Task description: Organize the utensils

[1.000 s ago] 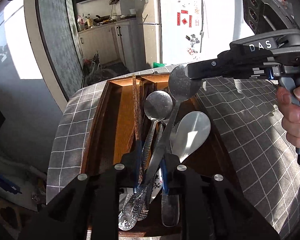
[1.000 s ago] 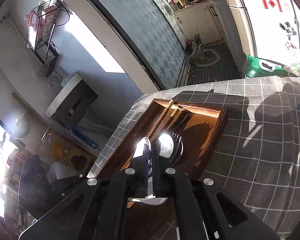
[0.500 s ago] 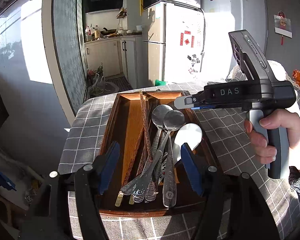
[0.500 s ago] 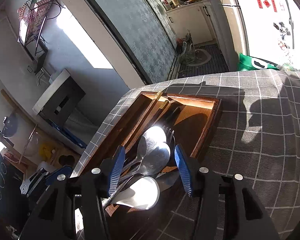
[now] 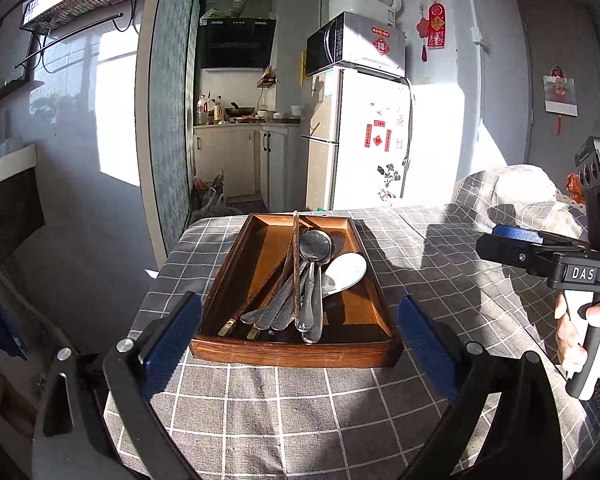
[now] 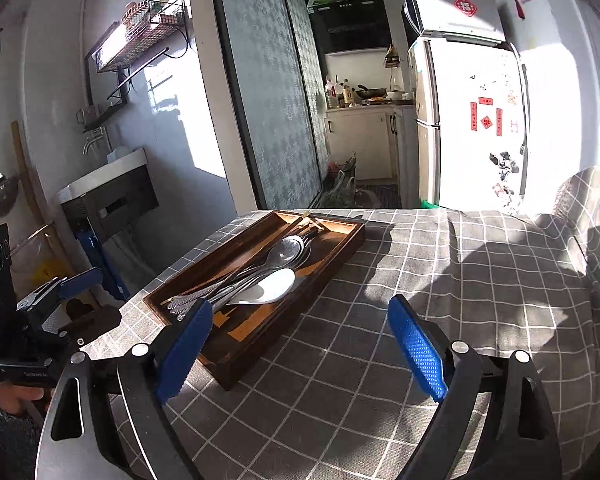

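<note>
A dark wooden tray [image 5: 292,354] lies on the checked tablecloth. In it several metal spoons [image 5: 315,244], a white rice paddle [image 5: 346,272] and brown chopsticks [image 5: 296,260] lie heaped together. My left gripper [image 5: 299,298] hangs in front of the tray's near end, its jaws opening wide, nothing between the blue pads. My right gripper [image 6: 300,306] hovers off the tray's [image 6: 268,332] right side, jaws also opening and empty. Each wrist view shows the other: right gripper [image 5: 496,240], left gripper [image 6: 60,292].
The grey checked cloth [image 5: 300,408] covers the table and a humped shape at the back right [image 5: 516,196]. A hand [image 5: 596,328] grips the right tool's handle. The table's left edge [image 5: 156,304] drops to the floor; a fridge [image 5: 364,140] stands behind.
Both grippers have let go of the spoon, opened wide and drawn back from the tray. The spoon now lies with the other utensils in the tray.
</note>
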Motion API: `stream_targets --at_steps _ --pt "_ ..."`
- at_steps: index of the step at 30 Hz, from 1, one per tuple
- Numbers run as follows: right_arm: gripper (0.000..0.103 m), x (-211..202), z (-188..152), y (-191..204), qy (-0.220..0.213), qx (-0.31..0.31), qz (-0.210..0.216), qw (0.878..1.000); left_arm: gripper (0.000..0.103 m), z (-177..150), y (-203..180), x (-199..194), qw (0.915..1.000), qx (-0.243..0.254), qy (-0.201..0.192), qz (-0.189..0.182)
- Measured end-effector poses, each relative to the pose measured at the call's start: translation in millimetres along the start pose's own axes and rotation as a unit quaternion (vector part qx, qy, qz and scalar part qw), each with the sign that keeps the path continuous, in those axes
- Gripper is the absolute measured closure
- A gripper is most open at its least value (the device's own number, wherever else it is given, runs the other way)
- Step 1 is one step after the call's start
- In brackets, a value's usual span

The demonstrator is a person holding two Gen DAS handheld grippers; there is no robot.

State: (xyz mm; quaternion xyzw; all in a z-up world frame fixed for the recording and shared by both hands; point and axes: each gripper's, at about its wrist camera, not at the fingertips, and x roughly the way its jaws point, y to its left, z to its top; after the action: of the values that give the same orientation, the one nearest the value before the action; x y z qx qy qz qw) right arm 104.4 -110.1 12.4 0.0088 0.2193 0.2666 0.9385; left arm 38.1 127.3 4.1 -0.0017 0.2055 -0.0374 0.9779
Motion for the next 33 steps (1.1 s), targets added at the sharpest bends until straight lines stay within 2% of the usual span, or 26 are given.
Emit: stream_targets --at_steps 3,6,10,14,18,33 --pt "0.004 -18 -15 3 -0.022 -0.019 -0.038 0.999 0.003 -6 -5 -6 0.9999 -0.003 -0.002 -0.010" --pt "0.004 -25 -31 4 -0.030 -0.025 -0.063 0.997 0.003 -8 -7 -14 0.9998 0.000 -0.018 -0.004" --pt "0.003 -35 -33 10 -0.061 -0.035 -0.083 0.994 0.003 -9 -6 -17 0.9997 -0.003 -0.023 -0.003" --pt "0.003 -35 -35 20 -0.062 -0.062 -0.110 0.990 0.003 -11 -6 -23 0.9986 -0.007 -0.041 0.032" --pt "0.003 -37 -35 14 -0.065 -0.046 -0.129 0.988 0.003 -11 -13 -27 0.9982 0.012 -0.050 0.030" --pt "0.003 -40 -40 17 -0.067 -0.045 -0.147 0.986 0.003 -12 -12 -28 0.9982 0.009 -0.051 0.029"
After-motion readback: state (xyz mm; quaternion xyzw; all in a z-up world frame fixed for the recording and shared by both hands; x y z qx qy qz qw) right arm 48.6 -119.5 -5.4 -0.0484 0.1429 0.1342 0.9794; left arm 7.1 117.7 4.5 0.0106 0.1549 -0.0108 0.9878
